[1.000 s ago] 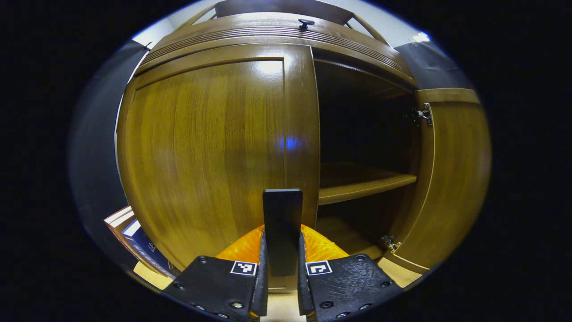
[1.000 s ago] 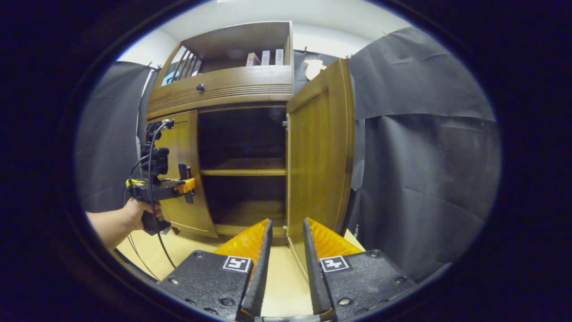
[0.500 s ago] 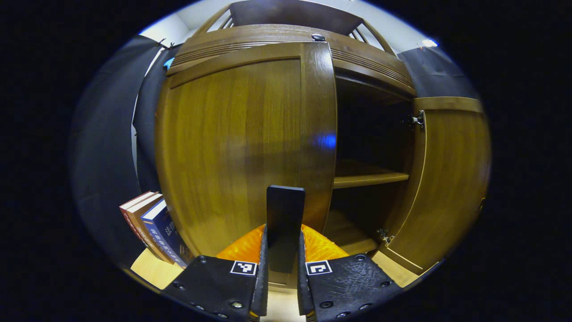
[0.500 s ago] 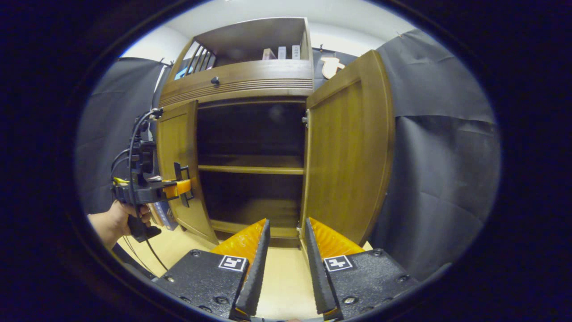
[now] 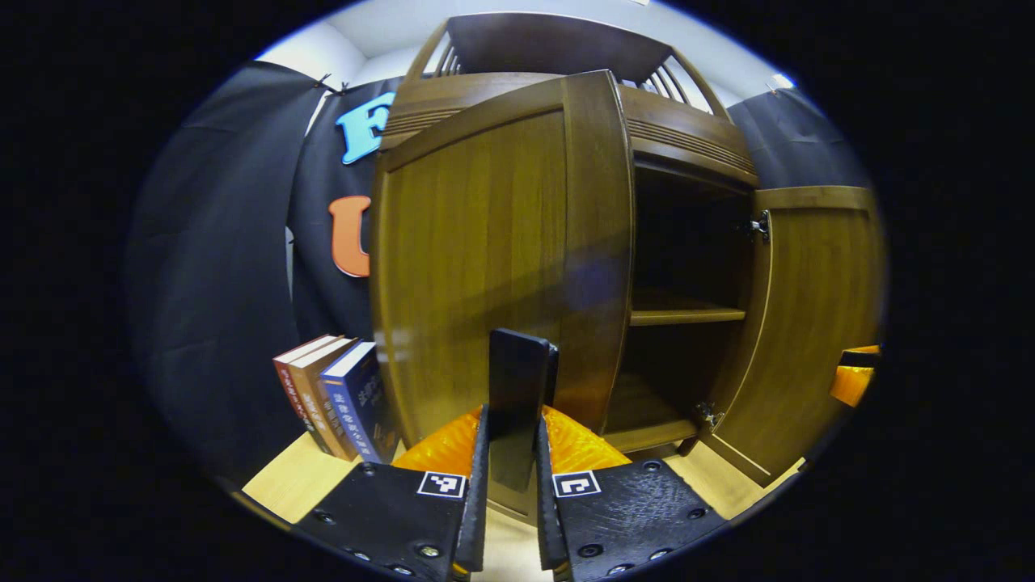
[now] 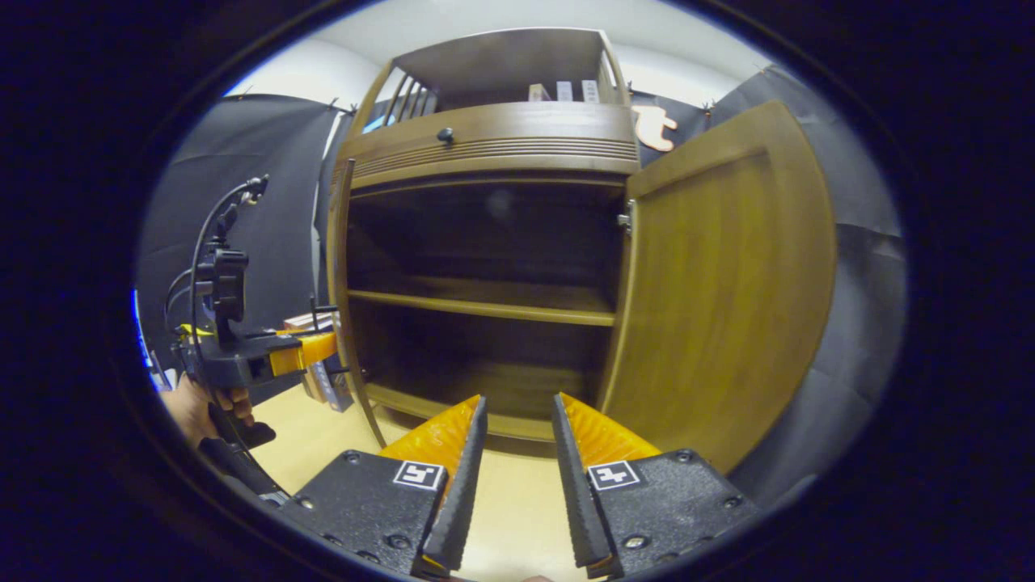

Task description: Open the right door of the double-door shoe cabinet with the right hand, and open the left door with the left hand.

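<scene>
Wood doors both swung out

We've got the left gripper (image 5: 511,517) clamped on the left door (image 5: 485,259) handle (image 5: 517,404); right gripper (image 6: 513,485) slack, w/ nothing in it, off the right door (image 6: 720,291). Next, probably: release the handle.

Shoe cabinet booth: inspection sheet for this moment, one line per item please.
Surface: pale wood floor, bare in front of the cabinet.
Job's things: right door swung wide; left door swung well out, held by its handle; shelf bare.
Clutter: books standing left of the cabinet.
Grippers: left gripper shut on the handle; right gripper open, holding nothing.
Cables: black cable looping off the left gripper.
Surroundings: black cloth wall, white wall above.
</scene>
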